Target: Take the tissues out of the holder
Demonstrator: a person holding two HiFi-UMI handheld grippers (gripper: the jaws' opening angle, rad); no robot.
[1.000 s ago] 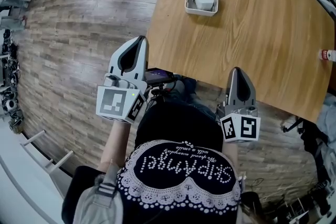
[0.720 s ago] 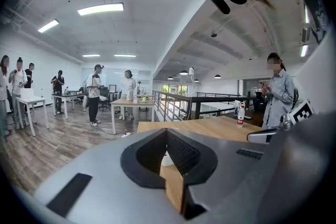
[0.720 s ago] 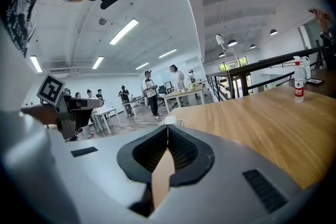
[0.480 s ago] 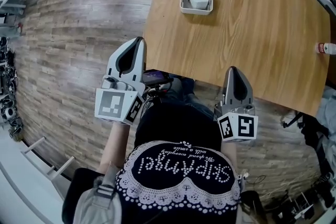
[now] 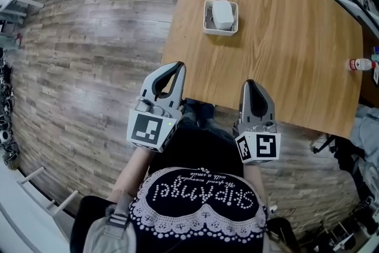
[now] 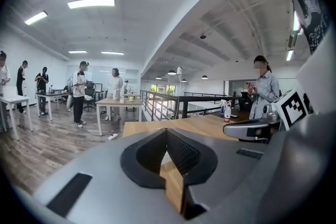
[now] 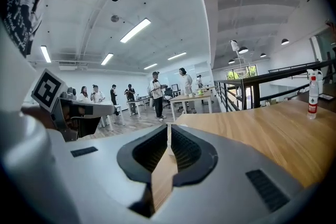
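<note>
Noting hidden parts first: in the head view we could not see where the jaws met, as grey housings covered them.
Table [image 5: 284, 62]: far right corner cut off by the frame.
Holder [image 5: 206, 16]: white, open-topped, on the table's far left part. We found the tissues [image 5: 222, 13] inside it, a white pack rising above the rim, well apart from both grippers.
Left gripper [image 5: 176, 66]: jaws closed tip to tip, nothing between them, at the table's near edge.
Right gripper [image 5: 249, 84]: jaws likewise pressed together, empty, over the near edge.
Bottle [image 5: 359, 64]: at the table's right edge. It was small and blurred from the head, upright and clearer in the right gripper view.
Gripper views alone gave us people standing at distant desks; neither showed the holder.
</note>
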